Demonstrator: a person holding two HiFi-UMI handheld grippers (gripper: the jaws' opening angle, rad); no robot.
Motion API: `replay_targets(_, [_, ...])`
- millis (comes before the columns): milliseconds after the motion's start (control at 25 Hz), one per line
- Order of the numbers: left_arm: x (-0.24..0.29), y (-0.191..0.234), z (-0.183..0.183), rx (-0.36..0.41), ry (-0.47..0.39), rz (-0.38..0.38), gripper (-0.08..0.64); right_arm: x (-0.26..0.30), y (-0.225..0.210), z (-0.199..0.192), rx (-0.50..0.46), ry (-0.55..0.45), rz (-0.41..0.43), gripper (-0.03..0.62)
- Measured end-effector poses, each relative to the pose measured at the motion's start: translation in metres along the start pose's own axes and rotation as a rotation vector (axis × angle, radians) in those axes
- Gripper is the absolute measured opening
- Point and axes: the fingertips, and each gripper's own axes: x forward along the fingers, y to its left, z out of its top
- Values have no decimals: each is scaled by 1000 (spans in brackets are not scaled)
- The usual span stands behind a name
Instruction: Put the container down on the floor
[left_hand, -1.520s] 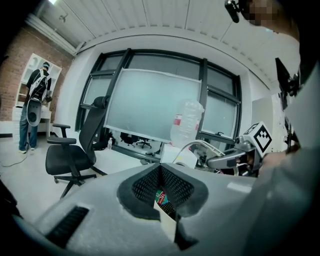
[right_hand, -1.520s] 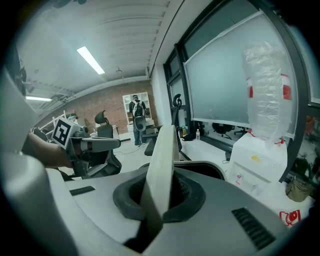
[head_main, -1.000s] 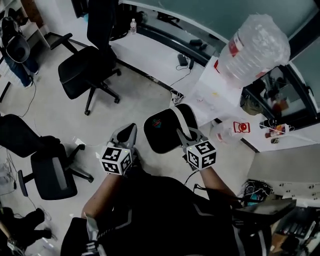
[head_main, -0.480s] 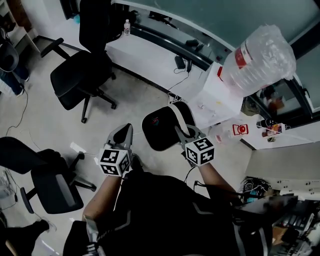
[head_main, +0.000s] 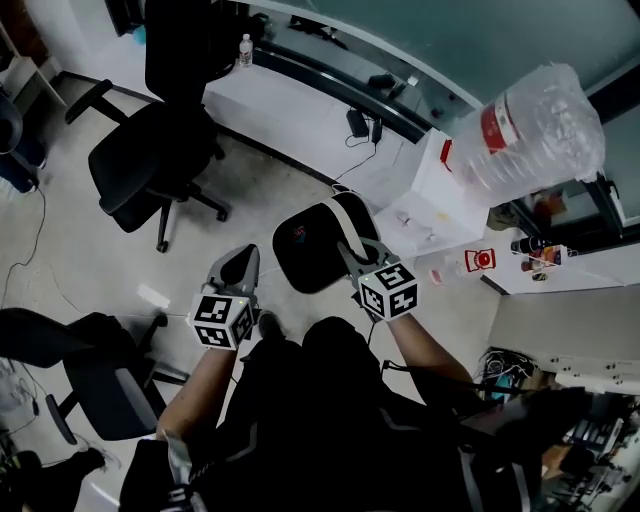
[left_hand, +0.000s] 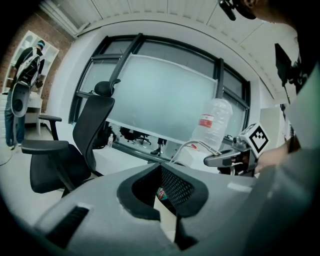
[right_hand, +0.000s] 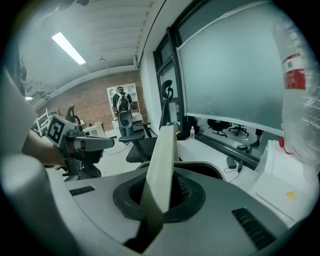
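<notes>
The container (head_main: 300, 255) is a round black tub with a white strap handle (head_main: 345, 215) and hangs above the pale floor. My right gripper (head_main: 352, 252) is shut on that handle; in the right gripper view the pale handle (right_hand: 162, 165) runs up between the jaws of the right gripper (right_hand: 159, 202). My left gripper (head_main: 243, 264) is just left of the container, apart from it, with its jaws together and nothing in them. In the left gripper view, the left gripper (left_hand: 167, 212) shows only a bit of the container's logo (left_hand: 159, 192) through its notch.
Black office chairs (head_main: 150, 150) (head_main: 90, 370) stand to the left. A long white desk (head_main: 300, 110) with a small bottle (head_main: 246, 48) runs along the windows. A large water jug (head_main: 540, 130) sits on a white dispenser (head_main: 440, 190) at the right. A person (right_hand: 120, 107) stands far off.
Both grippers and the hanging container have drifted left and a little nearer the white desk. The right gripper's hold on the handle is the same and the left stays empty.
</notes>
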Motion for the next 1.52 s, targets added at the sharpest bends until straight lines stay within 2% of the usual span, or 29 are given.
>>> replay_targets(160, [28, 4, -2, 2, 27, 1, 6, 22, -13, 6, -15, 12, 30, 8])
replay_targets(400, [73, 3, 23, 25, 7, 35, 6, 44, -43, 25, -34, 16, 70, 8])
replay_targets(600, [105, 6, 35, 30, 8, 64, 6, 61, -66, 38, -94, 26, 90, 8])
replay_targets(1000, [163, 6, 37, 70, 28, 147, 6, 96, -121, 37, -68, 49, 144, 8])
replay_targets(1240, [190, 13, 17, 48, 71, 162, 6, 124, -140, 25, -62, 81, 170, 8])
replay_targets(1520, [230, 56, -9, 29, 112, 144, 6, 183, -150, 7, -67, 112, 171, 8])
